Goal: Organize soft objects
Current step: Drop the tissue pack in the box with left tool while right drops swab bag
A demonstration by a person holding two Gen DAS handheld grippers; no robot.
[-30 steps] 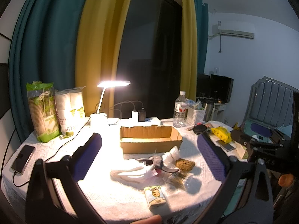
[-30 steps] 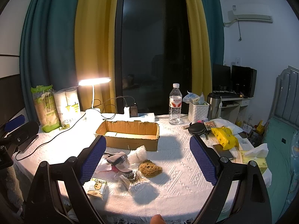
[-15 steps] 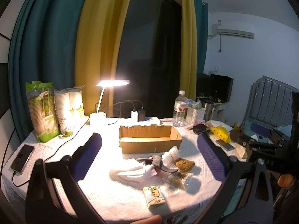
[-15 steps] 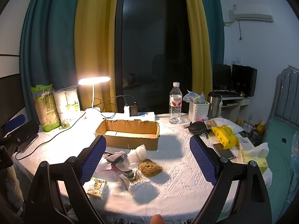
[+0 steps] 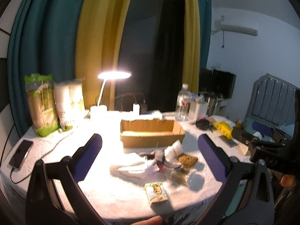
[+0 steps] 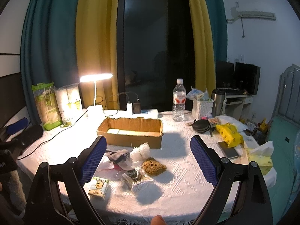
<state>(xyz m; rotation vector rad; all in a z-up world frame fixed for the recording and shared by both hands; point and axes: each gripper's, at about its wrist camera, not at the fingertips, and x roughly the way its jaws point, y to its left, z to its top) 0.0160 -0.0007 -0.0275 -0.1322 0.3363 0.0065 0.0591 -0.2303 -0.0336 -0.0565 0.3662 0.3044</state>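
Note:
An open cardboard box [image 6: 131,132] stands mid-table; it also shows in the left wrist view [image 5: 151,135]. In front of it lies a pile of soft things: a brown sponge [image 6: 153,166], a clear bag of white stuff [image 6: 140,152], a grey slipper-like item [image 6: 119,155], a bag of cotton swabs [image 6: 136,181], a tissue pack [image 6: 98,187] and white cloth [image 5: 131,166]. The sponge [image 5: 187,159] and tissue pack [image 5: 156,192] also show in the left wrist view. My left gripper [image 5: 150,153] is open and empty, held above the near table edge. My right gripper [image 6: 148,161] is open and empty, likewise short of the pile.
A lit desk lamp [image 6: 95,78], cup sleeves [image 6: 69,105], a water bottle [image 6: 179,101], a white basket [image 6: 202,107], a black pouch [image 6: 202,126], a yellow bag [image 6: 227,134] and a tissue box [image 6: 259,159] ring the table. A phone [image 5: 20,153] lies at left on its cable.
Both grippers have drifted slightly, the views shifting a little. Nothing on the table has moved and both stay open.

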